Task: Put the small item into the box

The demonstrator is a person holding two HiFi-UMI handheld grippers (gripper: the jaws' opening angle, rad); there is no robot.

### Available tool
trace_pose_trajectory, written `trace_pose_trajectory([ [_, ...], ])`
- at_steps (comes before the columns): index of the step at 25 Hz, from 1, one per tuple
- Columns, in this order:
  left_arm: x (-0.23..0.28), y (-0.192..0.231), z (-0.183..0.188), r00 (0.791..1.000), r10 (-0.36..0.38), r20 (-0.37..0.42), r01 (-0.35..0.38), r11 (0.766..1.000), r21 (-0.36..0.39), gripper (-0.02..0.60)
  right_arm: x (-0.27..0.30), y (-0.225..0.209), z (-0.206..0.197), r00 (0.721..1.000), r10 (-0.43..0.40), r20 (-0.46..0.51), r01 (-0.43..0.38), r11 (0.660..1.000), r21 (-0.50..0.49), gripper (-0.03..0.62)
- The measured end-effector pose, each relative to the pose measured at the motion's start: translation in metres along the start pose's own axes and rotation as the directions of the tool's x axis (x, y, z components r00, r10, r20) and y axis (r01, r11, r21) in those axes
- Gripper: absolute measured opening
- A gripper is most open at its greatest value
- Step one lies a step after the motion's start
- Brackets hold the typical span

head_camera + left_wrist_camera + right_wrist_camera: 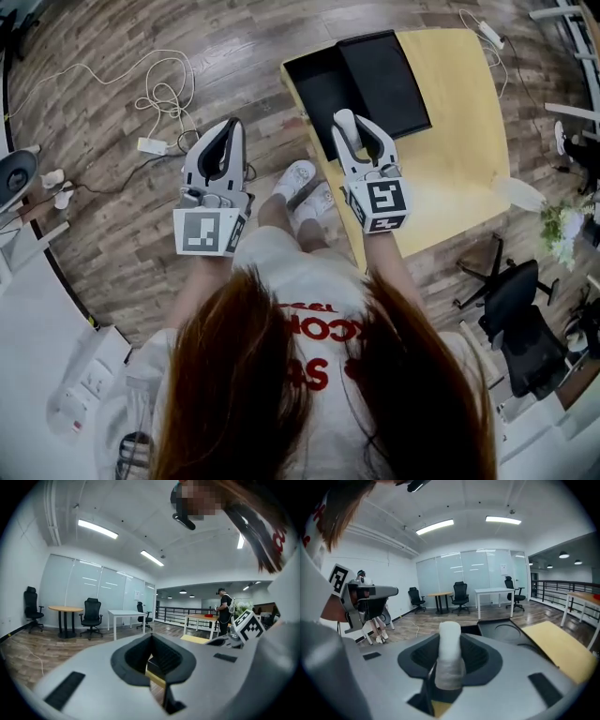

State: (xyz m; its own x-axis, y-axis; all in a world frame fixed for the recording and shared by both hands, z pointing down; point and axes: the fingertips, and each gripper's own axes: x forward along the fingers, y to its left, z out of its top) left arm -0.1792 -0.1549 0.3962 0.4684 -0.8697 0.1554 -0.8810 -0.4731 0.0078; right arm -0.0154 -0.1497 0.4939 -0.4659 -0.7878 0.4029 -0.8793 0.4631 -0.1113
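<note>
My right gripper (pixel 361 131) is shut on a small white cylinder (pixel 347 127) that stands up between its pads. In the right gripper view the cylinder (pixel 450 653) rises above the jaws, wrapped in clear film at its lower half. Just beyond it an open black box (pixel 319 89) lies on the light wooden table (pixel 459 141), with its lid (pixel 384 80) tilted against it. The box (pixel 506 632) shows ahead and to the right. My left gripper (pixel 225 141) hovers over the floor left of the table, open with nothing between its pads (pixel 161 658).
A white cable and power strip (pixel 155 103) lie on the wood floor at the left. A black office chair (pixel 516 300) and a plant (pixel 562 225) stand right of the table. A second person (pixel 225 611) stands far off by other tables.
</note>
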Motion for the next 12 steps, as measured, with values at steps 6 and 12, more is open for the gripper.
trace_pose_trajectory([
  [6, -0.013, 0.015, -0.022, 0.998, 0.053, -0.043, -0.053, 0.999, -0.012, 0.006, 0.023, 0.004, -0.035, 0.993, 0.035, -0.114, -0.035, 0.999, 0.002, 0.147],
  [12, -0.021, 0.017, -0.028, 0.996, 0.074, -0.055, -0.075, 0.997, -0.019, 0.006, 0.026, 0.007, -0.05, 0.984, 0.058, -0.169, -0.057, 0.998, 0.016, 0.172],
])
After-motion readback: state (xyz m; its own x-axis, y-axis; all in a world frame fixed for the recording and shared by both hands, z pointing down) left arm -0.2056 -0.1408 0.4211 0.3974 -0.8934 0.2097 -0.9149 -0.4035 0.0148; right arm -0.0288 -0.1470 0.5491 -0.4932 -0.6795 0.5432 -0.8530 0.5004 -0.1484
